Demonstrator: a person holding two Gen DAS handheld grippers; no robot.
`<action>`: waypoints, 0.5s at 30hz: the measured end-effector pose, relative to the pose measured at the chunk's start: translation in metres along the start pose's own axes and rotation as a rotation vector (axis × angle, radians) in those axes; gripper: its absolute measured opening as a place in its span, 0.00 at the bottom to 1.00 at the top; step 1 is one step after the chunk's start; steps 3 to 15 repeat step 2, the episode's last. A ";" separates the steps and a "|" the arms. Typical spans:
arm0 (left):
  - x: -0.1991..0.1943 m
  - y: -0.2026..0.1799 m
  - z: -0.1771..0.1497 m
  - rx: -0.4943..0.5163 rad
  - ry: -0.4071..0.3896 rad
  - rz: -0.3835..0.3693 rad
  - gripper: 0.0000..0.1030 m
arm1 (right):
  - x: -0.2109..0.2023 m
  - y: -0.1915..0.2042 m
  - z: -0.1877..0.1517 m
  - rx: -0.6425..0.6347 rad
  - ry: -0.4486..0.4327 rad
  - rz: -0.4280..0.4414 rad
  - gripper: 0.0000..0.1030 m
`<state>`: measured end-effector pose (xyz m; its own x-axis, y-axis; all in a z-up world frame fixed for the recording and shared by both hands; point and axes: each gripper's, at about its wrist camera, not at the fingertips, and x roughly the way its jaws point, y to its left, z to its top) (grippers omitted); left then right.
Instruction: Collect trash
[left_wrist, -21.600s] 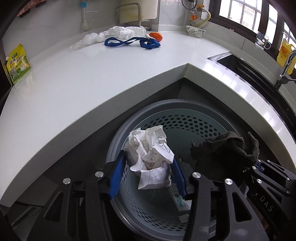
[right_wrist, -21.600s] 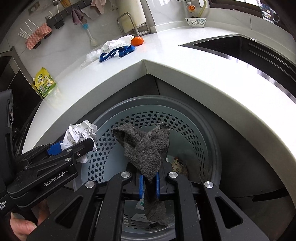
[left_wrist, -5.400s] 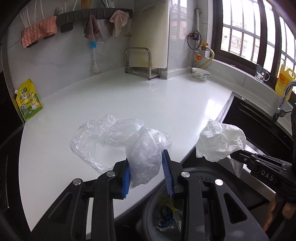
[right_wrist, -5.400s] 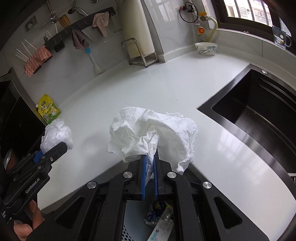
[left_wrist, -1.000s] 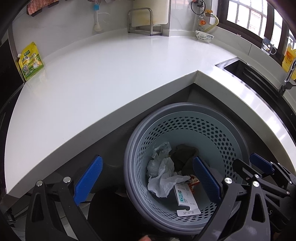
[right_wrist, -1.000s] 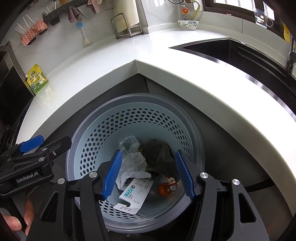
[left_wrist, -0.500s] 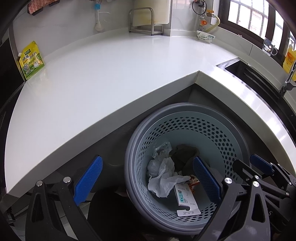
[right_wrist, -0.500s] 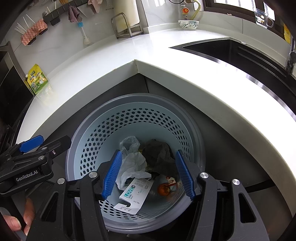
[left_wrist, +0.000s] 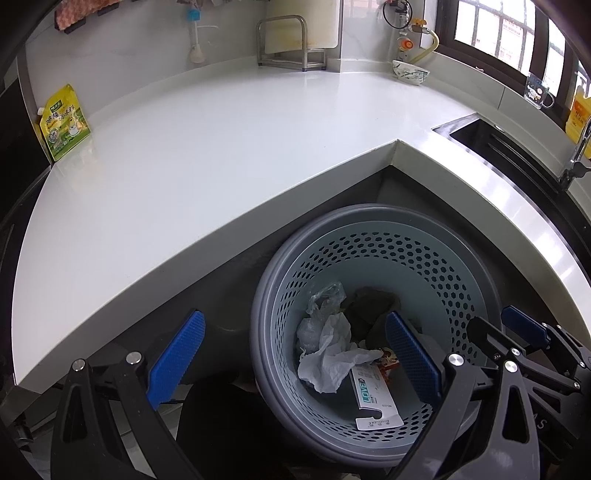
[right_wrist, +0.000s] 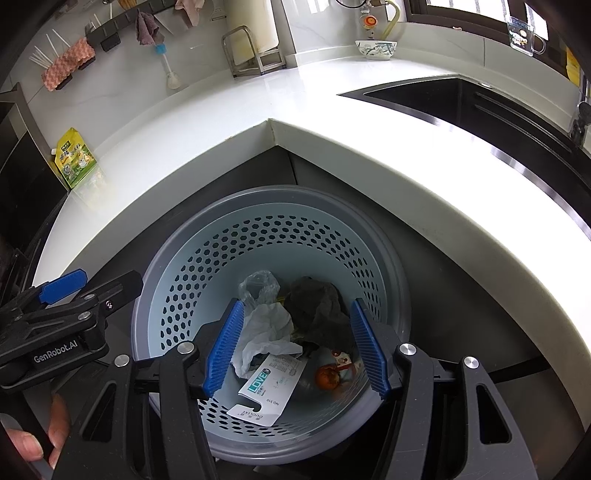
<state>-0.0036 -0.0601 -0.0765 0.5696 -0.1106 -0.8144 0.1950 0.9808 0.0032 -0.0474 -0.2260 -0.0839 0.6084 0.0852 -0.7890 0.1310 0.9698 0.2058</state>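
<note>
Left wrist view looks down past the left tongs (left_wrist: 295, 354). They are spread wide, with nothing between the blue pads. One pad hangs outside the bin (left_wrist: 369, 218) and the other hangs over its inside. The right tongs (left_wrist: 517, 328) poke in from the right side here.

Right wrist view shows the right tongs (right_wrist: 295, 347) from behind. They are spread too and pinch nothing. Both of their pads hang over the inside of the bin (right_wrist: 273, 195). The left tongs (right_wrist: 74, 291) reach in from the left side, and a hand (right_wrist: 40, 439) shows at the bottom left corner.

All the trash lies at the bottom of the bin. A white crumpled bag (left_wrist: 328, 354), a clear plastic bag (left_wrist: 325, 299), a dark rag (left_wrist: 373, 306) and a white card (left_wrist: 373, 398) with blue letters show in both views. Only the right wrist view shows a small orange thing (right_wrist: 327, 376) beside the card.

The bin stands on the floor, tucked into the inner corner of the white table (left_wrist: 221, 155). The far rim of the bin sits close under the table edges. The sink (right_wrist: 480, 107) is cut into the right part of the table. A yellow-green pouch (left_wrist: 64, 122) leans at the far left edge, a bowl (left_wrist: 410, 74) sits near the far right corner, and a metal rack (left_wrist: 284, 44) stands at the back edge. Lots of bare table lies between them.
</note>
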 end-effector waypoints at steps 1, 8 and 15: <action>0.000 0.000 0.000 -0.001 0.001 -0.001 0.94 | 0.000 0.000 0.000 0.001 -0.001 0.000 0.56; 0.000 0.000 0.000 -0.001 0.001 -0.001 0.94 | 0.000 0.000 -0.001 0.001 -0.002 0.000 0.56; 0.000 0.000 0.000 -0.001 0.001 -0.001 0.94 | 0.000 0.000 -0.001 0.001 -0.002 0.000 0.56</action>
